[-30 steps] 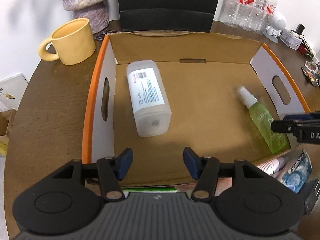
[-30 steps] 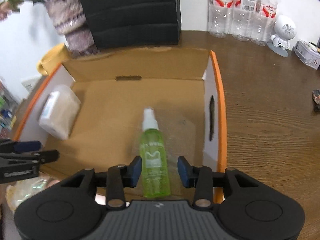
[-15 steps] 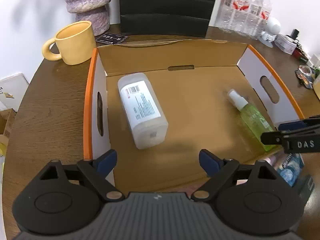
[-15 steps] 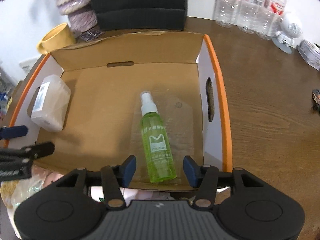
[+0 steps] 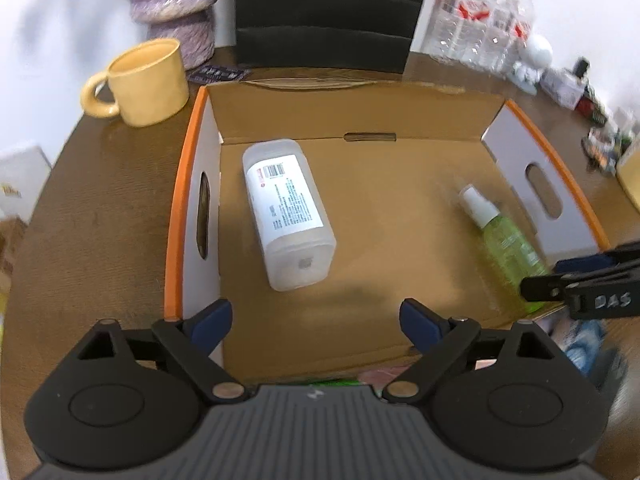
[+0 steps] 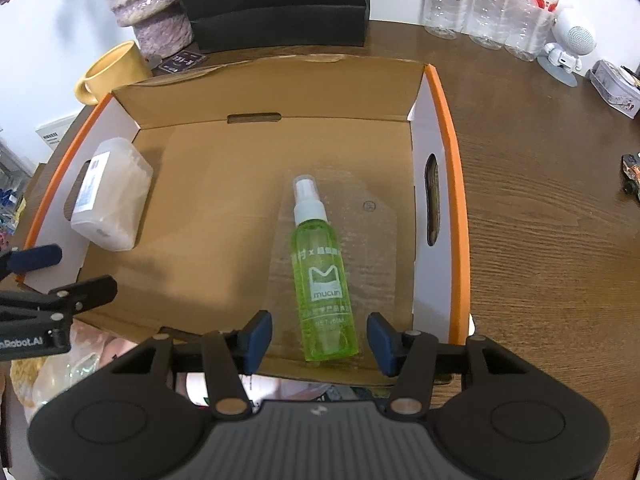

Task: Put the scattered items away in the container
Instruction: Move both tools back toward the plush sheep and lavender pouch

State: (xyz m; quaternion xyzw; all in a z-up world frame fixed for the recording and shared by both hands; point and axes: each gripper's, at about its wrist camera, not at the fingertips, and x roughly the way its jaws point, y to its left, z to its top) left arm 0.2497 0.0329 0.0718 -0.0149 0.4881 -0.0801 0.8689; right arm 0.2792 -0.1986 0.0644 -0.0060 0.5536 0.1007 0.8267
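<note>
An open cardboard box with orange-edged white sides sits on the wooden table. Inside lie a white translucent container with a label at the left and a green spray bottle at the right. My left gripper is open and empty above the box's near edge. My right gripper is open and empty, its jaws either side of the bottle's base without touching it. Each gripper shows at the edge of the other's view.
A yellow mug, a purple ribbed vase, a black chair back and water bottles stand behind the box. Small trinkets lie at the right. Packets and loose items lie in front of the box.
Both grippers pulled back and rose from the box. The left jaws opened wider, away from the white container. The right jaws opened and left the spray bottle lying in the box.
</note>
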